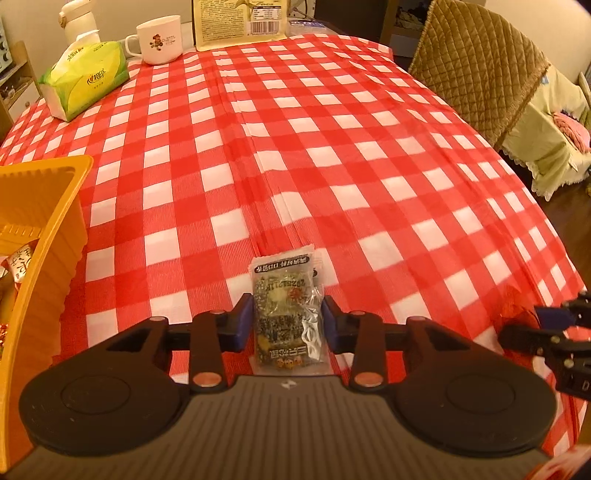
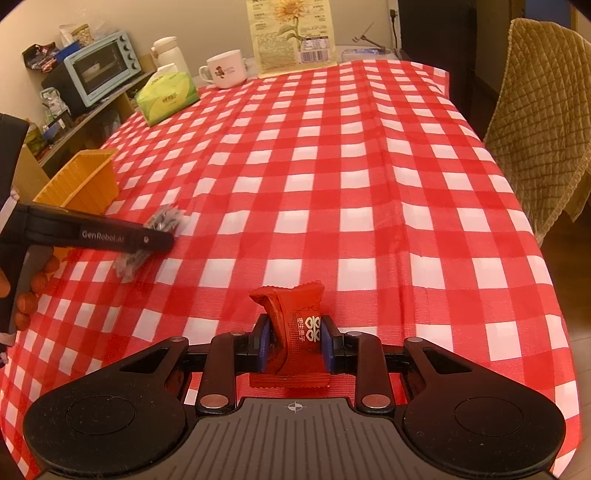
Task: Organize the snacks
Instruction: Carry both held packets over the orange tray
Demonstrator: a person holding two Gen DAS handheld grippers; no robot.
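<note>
Two packets: my left gripper (image 1: 288, 321) pinches grey packet (image 1: 286, 314), long axis fwd; right gripper (image 2: 294, 345) clamps red packet (image 2: 295, 332), upright, crinkled.

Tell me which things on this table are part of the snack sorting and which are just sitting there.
Job:
- grey packet, between the left tongs
- red packet, held in the right tongs
- orange bin, with snacks inside

Lying about:
- tissue pack
- mug
- sunflower bag
- white flask
- toaster oven
</note>
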